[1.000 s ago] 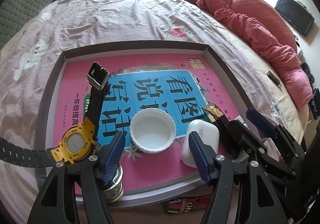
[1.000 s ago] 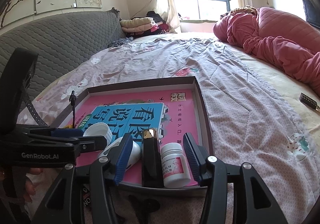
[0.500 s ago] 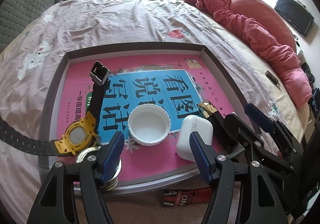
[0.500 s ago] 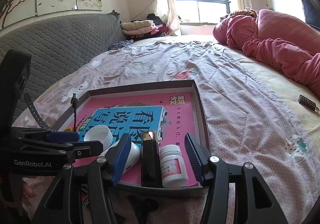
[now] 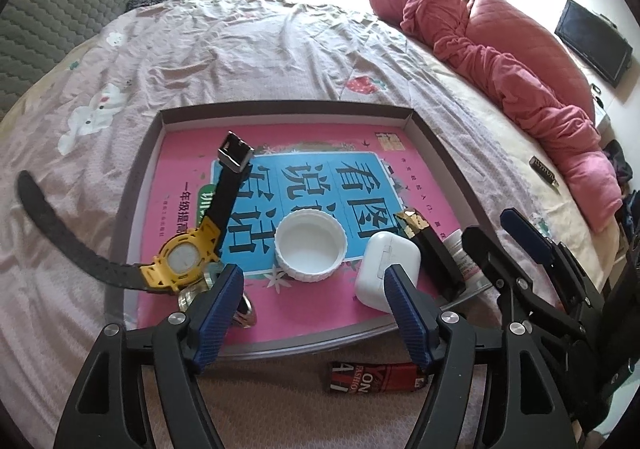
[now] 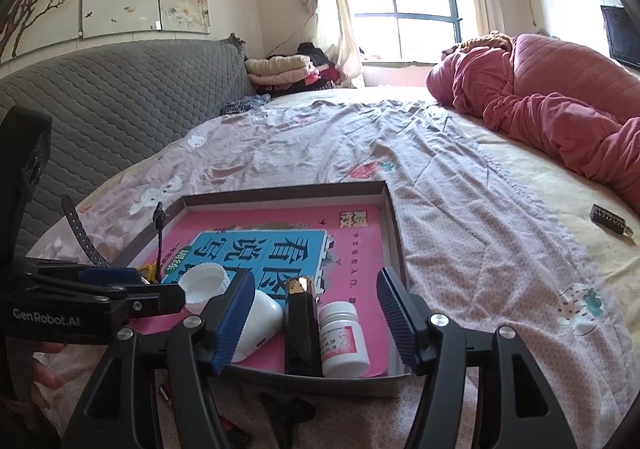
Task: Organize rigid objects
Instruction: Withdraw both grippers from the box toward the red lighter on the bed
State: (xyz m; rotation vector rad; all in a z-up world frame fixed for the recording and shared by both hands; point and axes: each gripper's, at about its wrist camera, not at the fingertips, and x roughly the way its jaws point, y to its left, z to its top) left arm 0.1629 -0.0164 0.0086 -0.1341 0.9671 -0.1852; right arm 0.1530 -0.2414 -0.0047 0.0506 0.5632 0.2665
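Tray [image 5: 444, 153]: shallow, grey-walled, square; sits on a bed [image 5: 240, 41]. Floor covered by a pink book [image 5: 176, 153] with a blue panel of large characters.

Contents, left to right:
- Watch [image 5: 182, 259]: yellow case, pale round dial, black strap. One strap end with its buckle rises over the book; the other hangs out over the tray's left wall onto the bedding.
- Metal piece [image 5: 192, 291]: small, shiny, round, under the watch case at the near-left corner; mostly hidden, identity unclear.
- Cap [image 5: 310, 249]: white, ribbed rim, open side up, on the blue panel.
- Case [image 5: 386, 267]: white, rounded, glossy, hinged; lies near the front wall, just right of the cap.
- Black bar [image 6: 303, 323]: long, dark, gold-topped; lies between case and bottle.
- Bottle [image 6: 344, 333]: small, white, pink label, white lid; upright in the near-right corner, beside the bar.

Outside tray: red-and-black packet [image 5: 374, 377] on the bedding at the front wall; a small dark item [image 6: 608, 217] well off to the right.

Left gripper [image 5: 312, 313]: jaws have just been opening; wide apart, holding nothing, over the tray's front edge near cap and case.

Right gripper [image 6: 314, 319]: jaws have just been opening; spread clear either side of bar and bottle, pads touching neither.
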